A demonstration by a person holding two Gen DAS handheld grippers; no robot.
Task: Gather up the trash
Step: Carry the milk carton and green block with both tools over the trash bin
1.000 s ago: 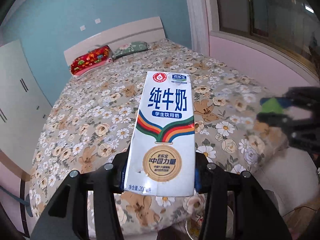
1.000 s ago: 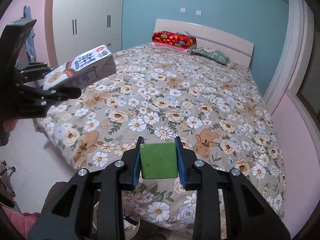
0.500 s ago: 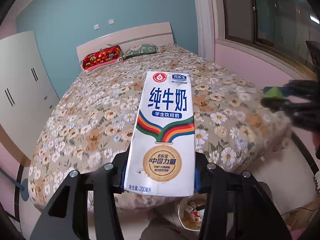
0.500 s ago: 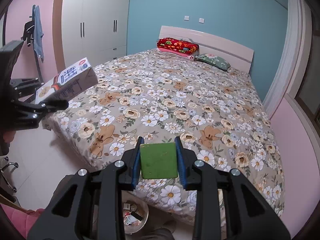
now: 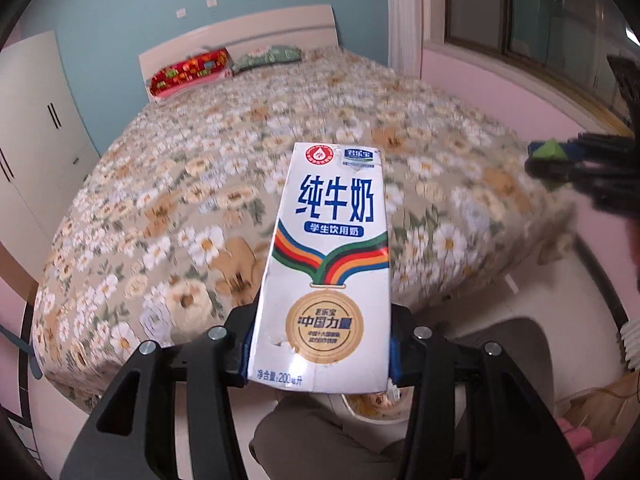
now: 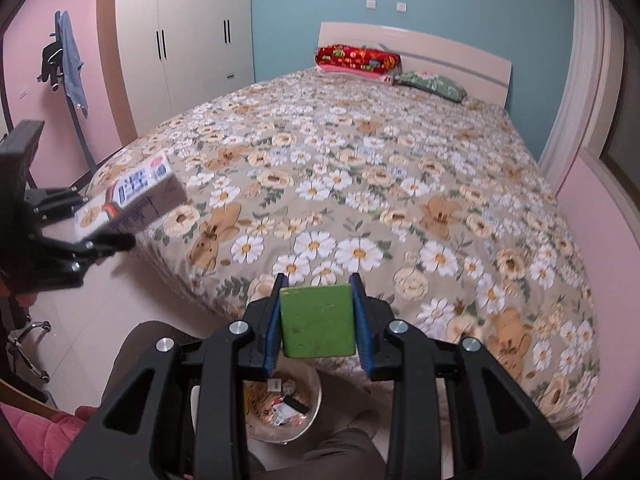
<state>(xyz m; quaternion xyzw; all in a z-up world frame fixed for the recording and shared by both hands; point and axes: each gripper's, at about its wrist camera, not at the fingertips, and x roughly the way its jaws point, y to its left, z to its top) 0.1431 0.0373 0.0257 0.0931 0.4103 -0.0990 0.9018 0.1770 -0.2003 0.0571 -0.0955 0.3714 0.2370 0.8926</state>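
Observation:
My left gripper [image 5: 320,354] is shut on a white milk carton [image 5: 328,264] with blue Chinese lettering, held off the foot of the bed. It also shows at the left of the right wrist view [image 6: 130,202]. My right gripper [image 6: 318,326] is shut on a flat green block [image 6: 318,320], also seen at the right of the left wrist view [image 5: 550,151]. A round trash bin [image 6: 284,408] with several scraps inside stands on the floor below the right gripper; its rim shows under the carton in the left wrist view [image 5: 376,410].
A bed with a floral cover [image 6: 360,184] fills the room, two pillows [image 6: 356,58] at its head. A white wardrobe [image 6: 184,36] stands left. A pink cushion [image 6: 44,436] and a chair base [image 6: 28,344] are near the floor. The person's legs [image 6: 344,452] are by the bin.
Both grippers have drawn back from the bed and lowered towards the floor, each still holding its object. The trash bin has come into view beneath them.

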